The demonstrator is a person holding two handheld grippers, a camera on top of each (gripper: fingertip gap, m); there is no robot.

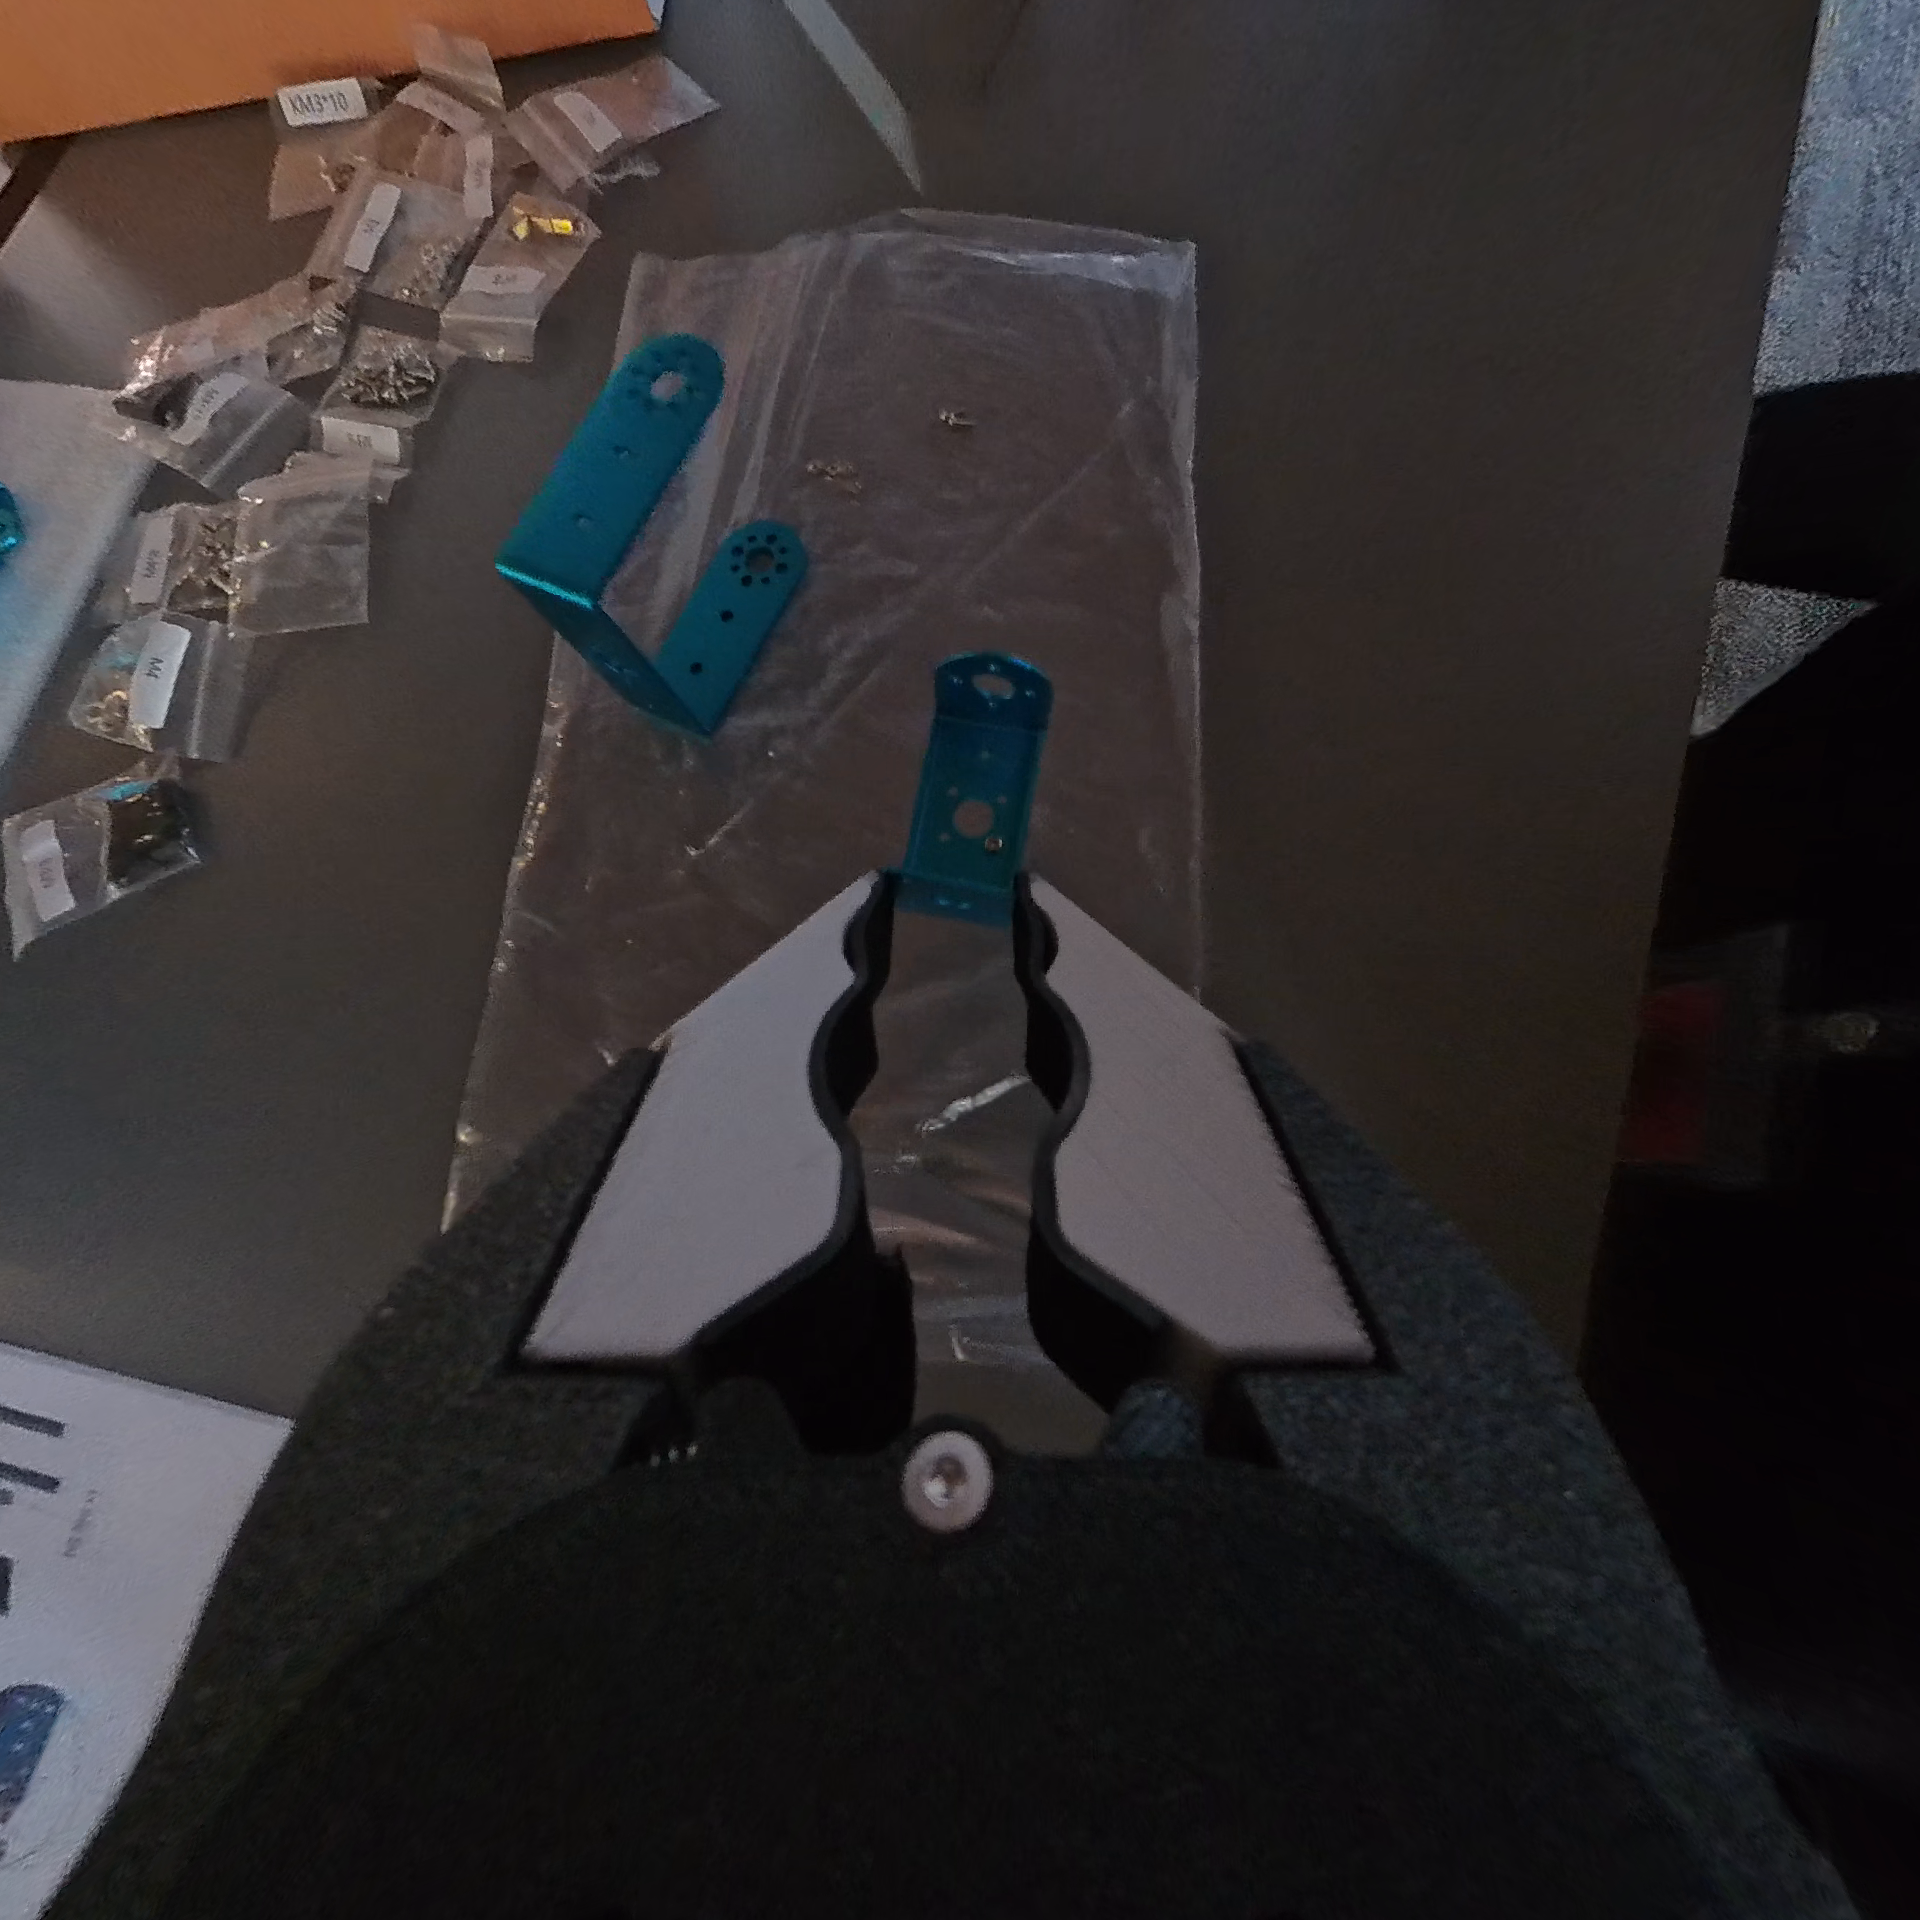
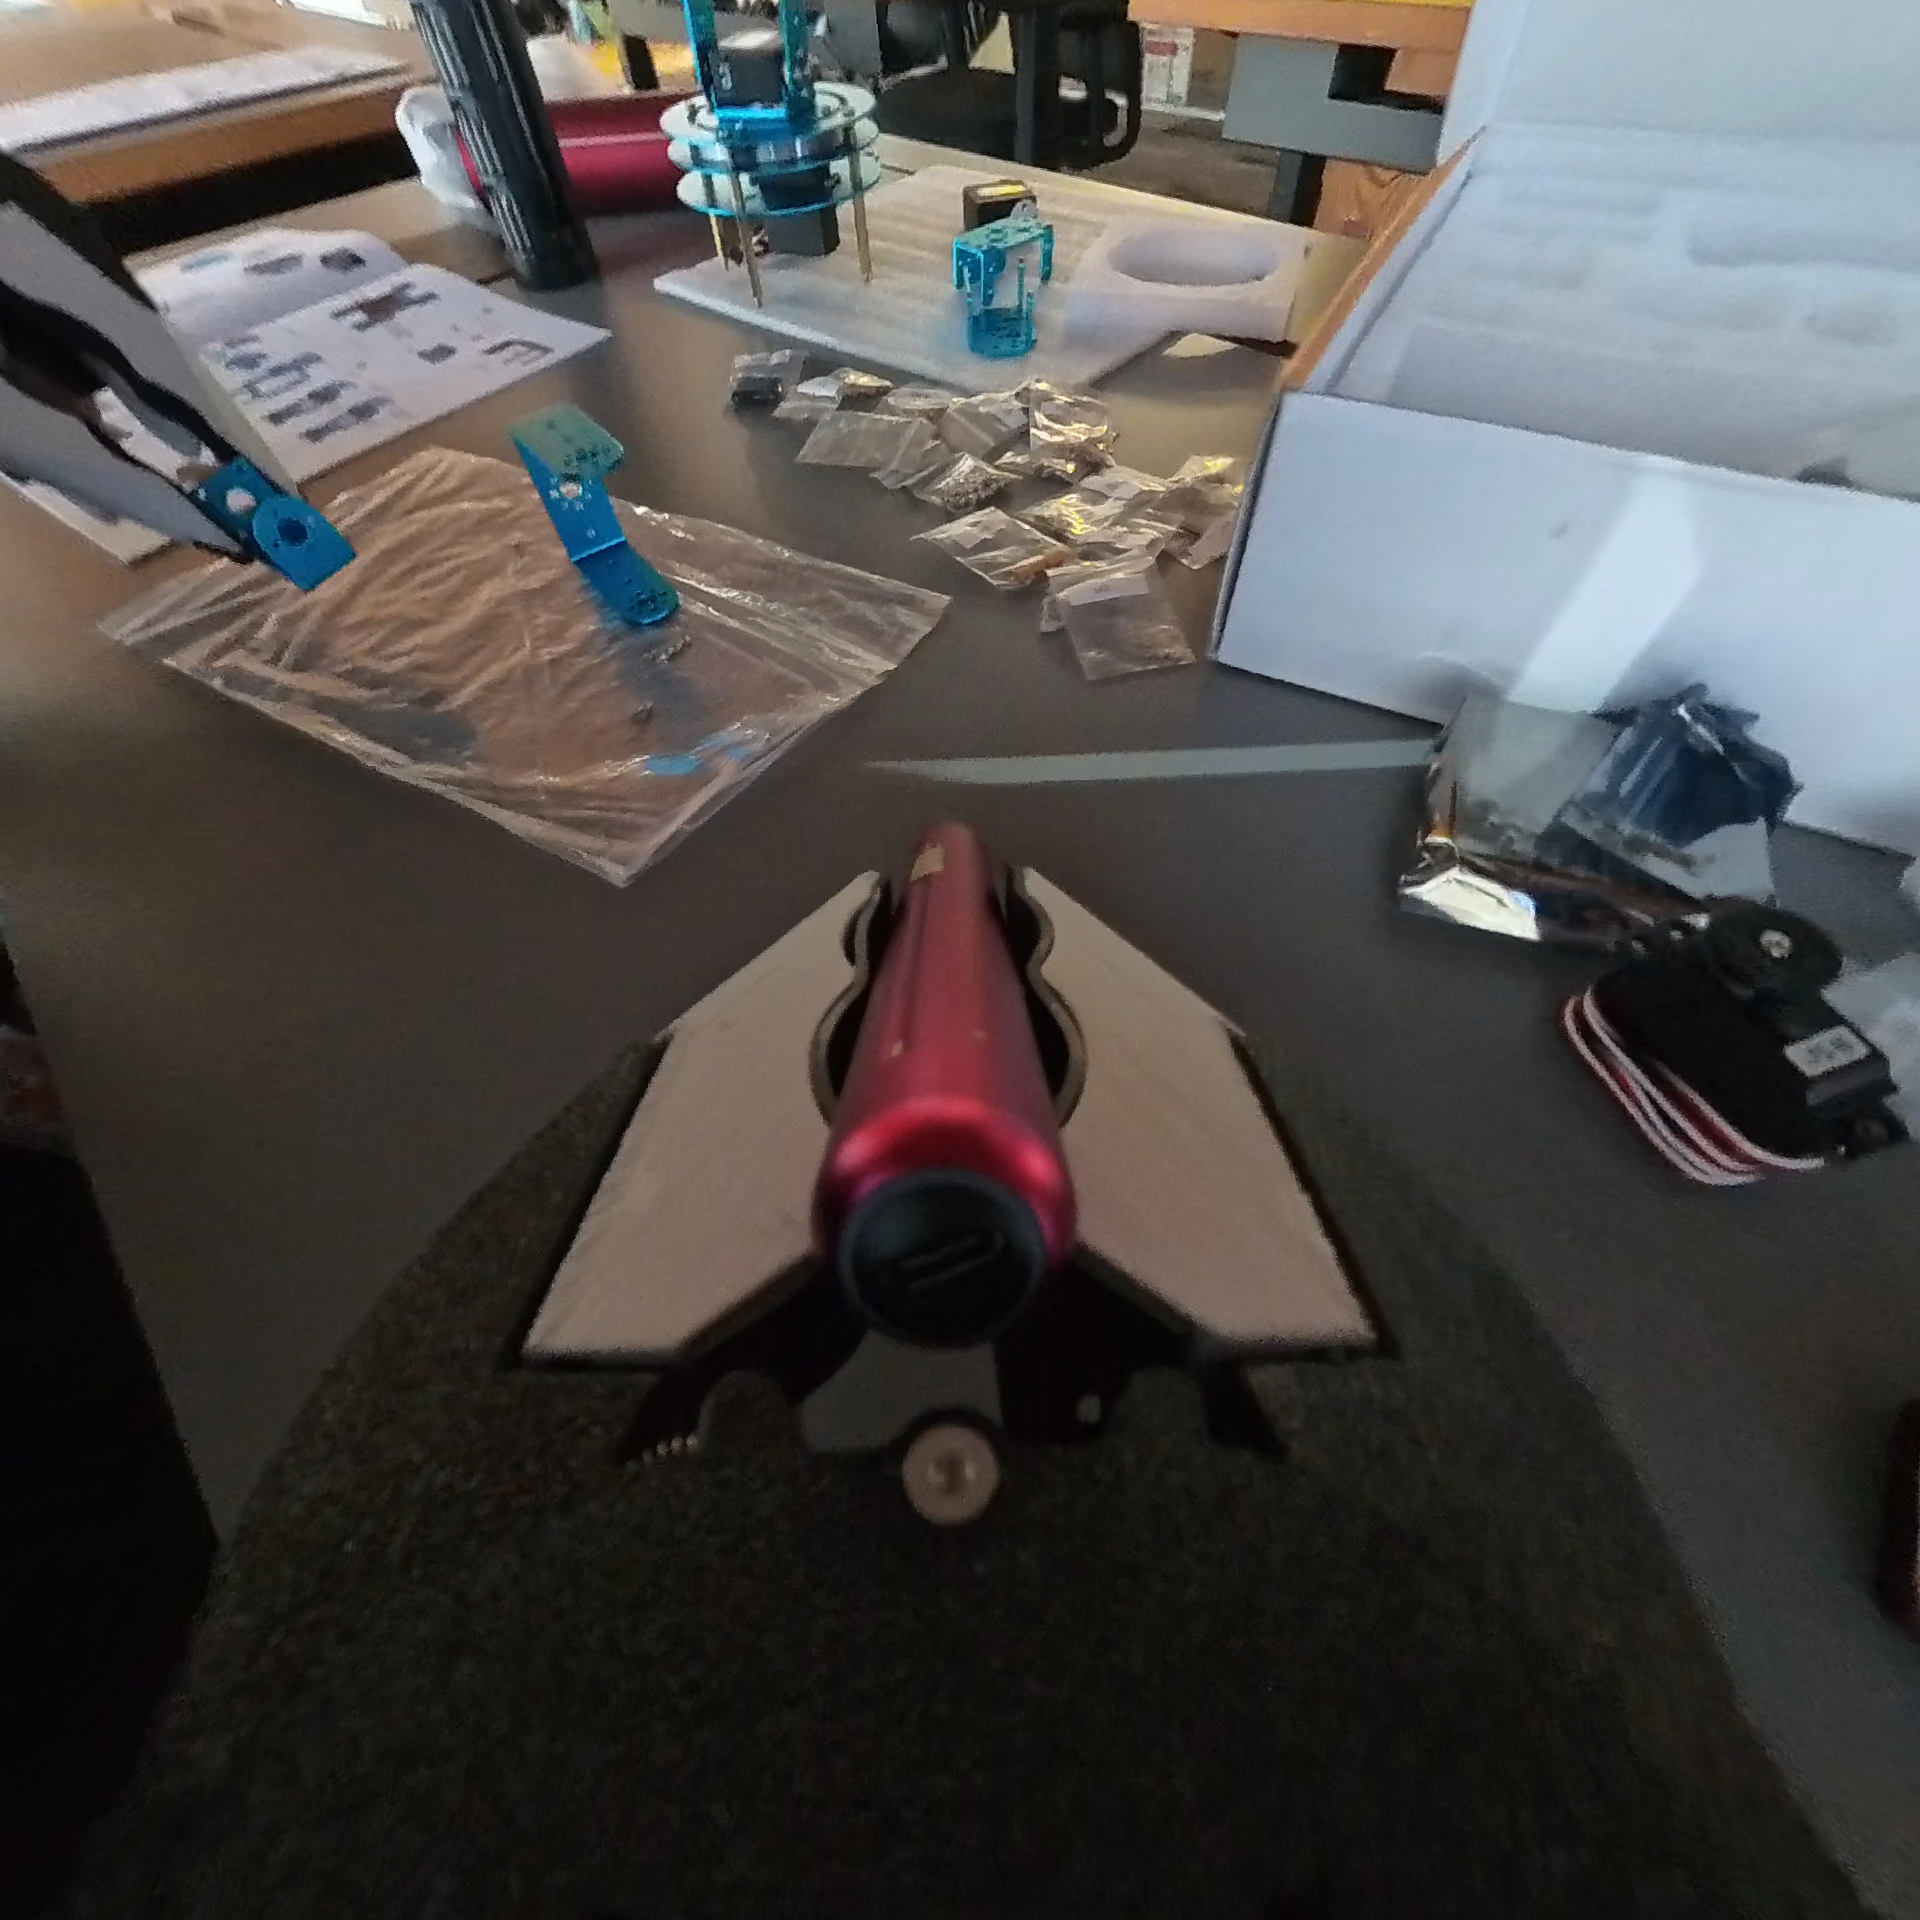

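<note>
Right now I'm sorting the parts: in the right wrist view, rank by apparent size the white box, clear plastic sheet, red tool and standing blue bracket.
White box and clear plastic sheet: similar, unranked.
Red tool, enlarged by nearness.
Standing blue bracket.

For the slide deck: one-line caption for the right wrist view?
Right gripper shut on a red tool, over a grey table; left gripper holds a blue bracket above a plastic bag.

A clear plastic sheet lies flat on the dark worktop, with a blue U-shaped bracket and a few loose screws on it. Beside it lies a scatter of small screw bags, then an open white box. A printed booklet and a white foam tray lie toward the far edge. A black servo sits near a silver foil bag.
</note>
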